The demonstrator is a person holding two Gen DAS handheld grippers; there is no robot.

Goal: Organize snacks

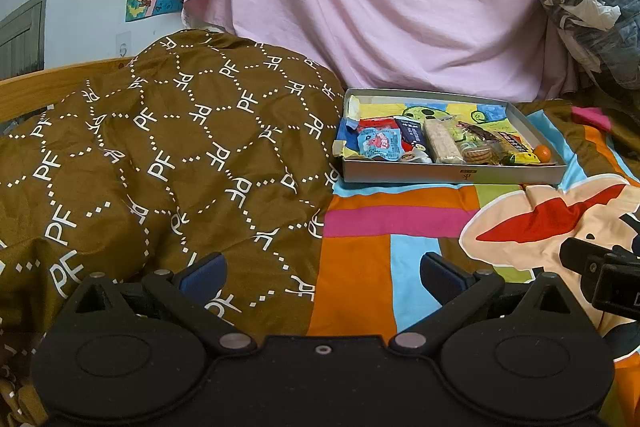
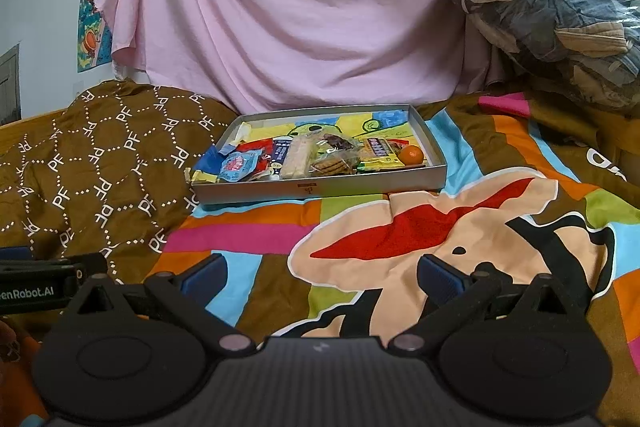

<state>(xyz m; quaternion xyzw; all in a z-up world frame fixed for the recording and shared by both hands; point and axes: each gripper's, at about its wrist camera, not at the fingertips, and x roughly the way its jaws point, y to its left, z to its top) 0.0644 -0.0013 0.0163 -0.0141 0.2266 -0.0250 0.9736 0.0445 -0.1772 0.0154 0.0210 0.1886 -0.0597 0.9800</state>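
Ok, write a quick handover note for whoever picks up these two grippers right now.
Left gripper: open, empty, low over the bedspread.
Right gripper: open, empty, beside it.
Snacks: all seen lie in the shallow box ahead on the bed, including the blue packet, wafer bar, biscuits and orange ball.
Done: none visible outside the box.
Left: perhaps tidying inside it.
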